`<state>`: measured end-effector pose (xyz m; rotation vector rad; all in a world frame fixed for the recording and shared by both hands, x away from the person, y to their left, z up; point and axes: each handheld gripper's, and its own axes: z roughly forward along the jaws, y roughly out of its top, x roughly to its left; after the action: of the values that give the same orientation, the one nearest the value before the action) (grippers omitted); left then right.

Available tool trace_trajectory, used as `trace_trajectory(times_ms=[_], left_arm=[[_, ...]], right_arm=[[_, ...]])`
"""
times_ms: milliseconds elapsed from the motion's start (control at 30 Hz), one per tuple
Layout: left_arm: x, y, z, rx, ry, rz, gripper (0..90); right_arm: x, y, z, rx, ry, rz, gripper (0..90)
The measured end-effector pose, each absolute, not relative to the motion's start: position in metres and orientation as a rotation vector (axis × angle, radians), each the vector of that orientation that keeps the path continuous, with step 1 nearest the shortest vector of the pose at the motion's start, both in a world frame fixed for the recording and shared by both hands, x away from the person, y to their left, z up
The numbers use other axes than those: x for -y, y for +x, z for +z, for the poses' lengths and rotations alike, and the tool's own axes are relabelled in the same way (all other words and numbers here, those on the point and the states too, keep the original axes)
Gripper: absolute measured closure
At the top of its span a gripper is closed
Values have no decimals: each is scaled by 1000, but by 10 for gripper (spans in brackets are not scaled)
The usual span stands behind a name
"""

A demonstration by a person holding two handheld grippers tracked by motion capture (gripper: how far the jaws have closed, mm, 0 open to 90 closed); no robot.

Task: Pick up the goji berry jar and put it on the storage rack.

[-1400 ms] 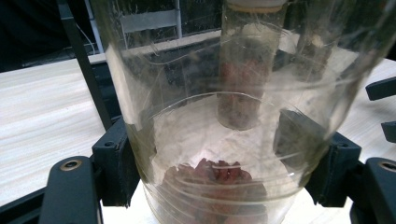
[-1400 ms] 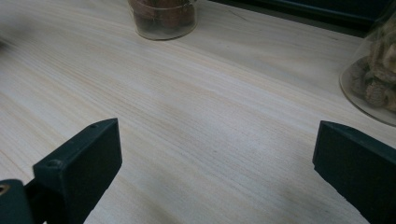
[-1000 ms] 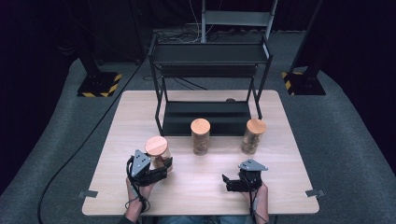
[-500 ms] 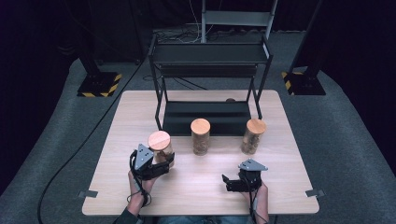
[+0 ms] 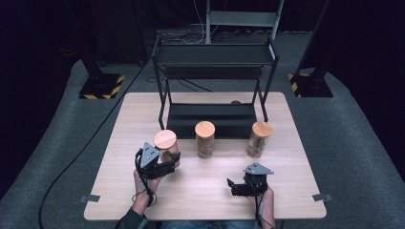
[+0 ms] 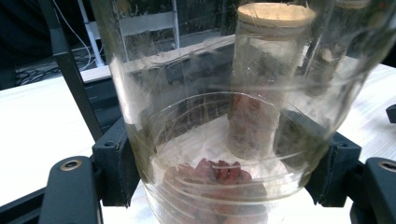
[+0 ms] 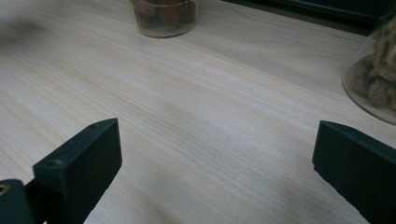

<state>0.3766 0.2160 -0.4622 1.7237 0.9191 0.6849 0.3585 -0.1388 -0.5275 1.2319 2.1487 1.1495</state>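
Observation:
My left gripper (image 5: 168, 161) is shut on a clear glass jar (image 5: 166, 149) with a round wooden lid, at the table's left front. In the left gripper view the jar (image 6: 219, 121) sits between the two black pads (image 6: 116, 161), with reddish-brown pieces at its bottom. Two more lidded jars stand in front of the rack: a middle jar (image 5: 205, 139) and a right jar (image 5: 259, 139). My right gripper (image 5: 243, 186) rests low near the front right edge, open, with bare wood between its jaws (image 7: 217, 163).
A black metal rack (image 5: 215, 55) with a low shelf (image 5: 210, 119) stands at the back of the wooden table (image 5: 296, 191). In the right gripper view the base of one jar (image 7: 163, 16) lies ahead and another jar (image 7: 373, 79) at the right.
My left gripper has carried its jar slightly forward and to the right, toward the middle jar. The right gripper has stayed where it was.

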Motion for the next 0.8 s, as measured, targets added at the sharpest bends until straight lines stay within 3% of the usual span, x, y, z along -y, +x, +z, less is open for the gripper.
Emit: trace_trajectory(times_ms=[800], left_arm=[[-214, 388, -460, -923, 1732, 683, 250]], right_arm=[[139, 359, -527, -2150, 1234, 1151, 5]])
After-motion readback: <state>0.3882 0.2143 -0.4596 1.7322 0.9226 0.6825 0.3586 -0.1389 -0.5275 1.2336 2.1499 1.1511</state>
